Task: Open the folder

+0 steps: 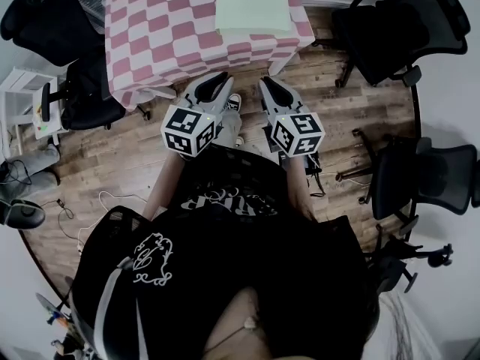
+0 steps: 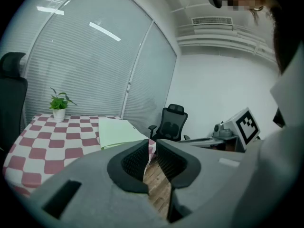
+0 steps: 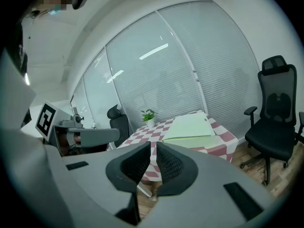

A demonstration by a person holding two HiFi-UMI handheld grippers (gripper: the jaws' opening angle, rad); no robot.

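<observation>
With the left gripper [image 1: 222, 78] and right gripper [image 1: 265, 82] barely parted and empty, their slits might shove the far folder's [image 1: 253, 2] cover rather than catch it.

Soft, even light fills the room, seemingly daylight through the tall white slatted blinds [image 2: 80, 75], where bright strip-shaped glare streaks [image 2: 104, 31] sit. On the far pink-and-white checked table [image 1: 165, 28], the pale green paper folder [image 1: 253, 2] looks slightly washed out. All three views bulge fisheye-fashion and darken at the rims. Near the head camera, the person's black shirt [image 1: 247, 276] swallows detail.
</observation>
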